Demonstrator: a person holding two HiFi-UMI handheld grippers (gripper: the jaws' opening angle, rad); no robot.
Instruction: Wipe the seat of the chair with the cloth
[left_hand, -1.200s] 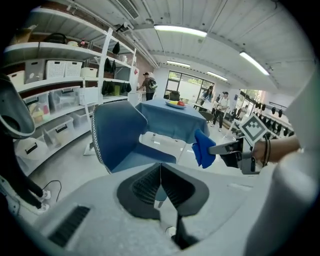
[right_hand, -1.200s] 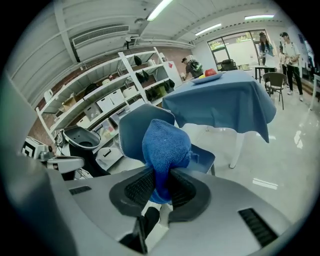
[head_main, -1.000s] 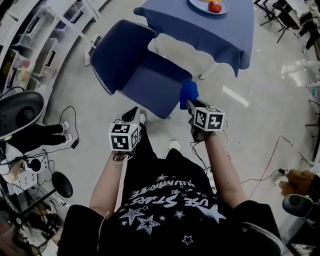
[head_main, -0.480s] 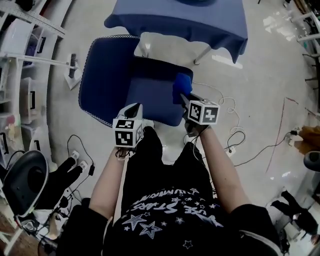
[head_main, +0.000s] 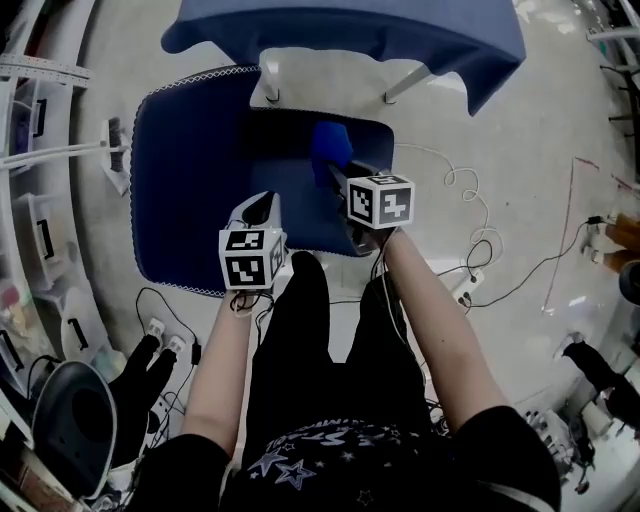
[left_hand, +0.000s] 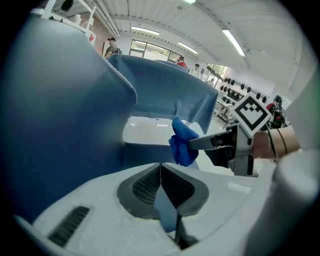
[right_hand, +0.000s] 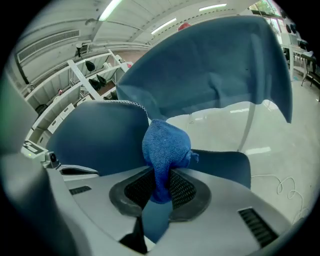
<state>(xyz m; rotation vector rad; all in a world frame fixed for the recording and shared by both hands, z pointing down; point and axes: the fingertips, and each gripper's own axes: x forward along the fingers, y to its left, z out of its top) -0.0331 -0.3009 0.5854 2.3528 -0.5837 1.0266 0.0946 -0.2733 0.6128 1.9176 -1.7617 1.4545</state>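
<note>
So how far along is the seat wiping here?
Done: the cloth is clamped in the right tool. In hand: it hangs over the chair seat; contact can't be confirmed. Left: the wiping itself. The left tool is shut, empty.

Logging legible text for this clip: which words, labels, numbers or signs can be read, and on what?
No text here can be read.
Shirt print: stars and faint marks, too small and cut off to read.
Marker cubes: black-and-white square patterns only, no letters.
</note>
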